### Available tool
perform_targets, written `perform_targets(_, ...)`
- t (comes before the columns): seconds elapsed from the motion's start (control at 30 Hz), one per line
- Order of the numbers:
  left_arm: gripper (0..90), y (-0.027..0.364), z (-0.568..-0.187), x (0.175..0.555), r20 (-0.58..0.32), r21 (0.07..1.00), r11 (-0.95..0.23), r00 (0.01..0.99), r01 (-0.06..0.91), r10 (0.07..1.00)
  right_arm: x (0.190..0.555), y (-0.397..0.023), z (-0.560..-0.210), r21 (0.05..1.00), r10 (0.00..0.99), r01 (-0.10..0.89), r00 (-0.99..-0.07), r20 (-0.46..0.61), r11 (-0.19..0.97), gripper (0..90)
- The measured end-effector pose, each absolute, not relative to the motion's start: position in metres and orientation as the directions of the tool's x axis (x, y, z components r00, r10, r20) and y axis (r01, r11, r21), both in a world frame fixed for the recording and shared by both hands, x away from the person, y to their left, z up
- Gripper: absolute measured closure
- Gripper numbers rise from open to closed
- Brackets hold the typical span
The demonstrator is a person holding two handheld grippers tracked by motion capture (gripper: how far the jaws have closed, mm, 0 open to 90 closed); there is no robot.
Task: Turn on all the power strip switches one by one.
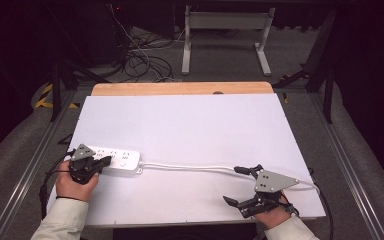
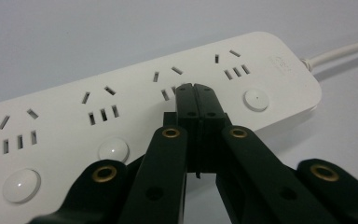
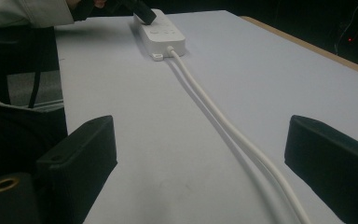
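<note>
A white power strip [image 1: 117, 160] lies flat at the left of the table, with several socket groups and round buttons [image 2: 256, 100]. My left gripper [image 1: 106, 161] is shut with nothing between its jaws. Its joined tips [image 2: 196, 89] sit over the strip's top face [image 2: 135, 105], near the third socket group. The strip's white cable [image 1: 190, 168] runs right across the table. My right gripper [image 1: 236, 185] stands wide open near the front right edge. That cable [image 3: 223, 126] passes on the table between its two black pads [image 3: 91, 144]; the pads do not touch it.
The white table top [image 1: 190, 125] has a wooden strip [image 1: 180, 88] along its far edge. Beyond it are a desk frame [image 1: 225, 30] and loose cables [image 1: 140, 60] on the floor. A sleeve and the left gripper's cable [image 3: 35, 60] lie at the table's side.
</note>
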State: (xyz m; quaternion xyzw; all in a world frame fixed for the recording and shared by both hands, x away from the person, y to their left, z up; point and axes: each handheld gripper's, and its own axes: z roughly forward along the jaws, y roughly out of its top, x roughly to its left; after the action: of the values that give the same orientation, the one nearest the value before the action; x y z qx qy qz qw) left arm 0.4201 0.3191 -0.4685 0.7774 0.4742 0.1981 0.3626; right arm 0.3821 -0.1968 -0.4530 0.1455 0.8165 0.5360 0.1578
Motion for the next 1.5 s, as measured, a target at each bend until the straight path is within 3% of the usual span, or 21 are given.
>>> perform_targets(0.7,90.0,0.321,-0.471,0.422,-0.071,0.747,-0.265,0.469,0.610,0.880,0.382,-0.196,-0.453,0.919,0.402,0.067,-0.910,-0.103,0.388,9.4)
perform_targets(0.73,90.0,0.320,-0.471,0.422,-0.069,0.752,-0.262,0.467,0.605,0.881,0.382,-0.196,-0.453,0.919,0.401,0.067,-0.910,-0.103,0.387,9.4)
perform_targets(0.77,90.0,0.317,-0.468,0.418,-0.003,0.759,-0.298,0.462,0.578,0.887,0.381,-0.196,-0.453,0.919,0.400,0.063,-0.910,-0.107,0.389,9.4)
perform_targets(1.0,90.0,0.308,-0.447,0.414,-0.016,0.791,-0.293,0.497,0.537,0.868,0.383,-0.197,-0.453,0.920,0.406,0.067,-0.908,-0.105,0.387,9.4)
perform_targets(1.5,90.0,0.292,-0.441,0.407,-0.007,0.799,-0.325,0.548,0.506,0.836,0.382,-0.197,-0.453,0.920,0.404,0.064,-0.908,-0.107,0.387,9.4)
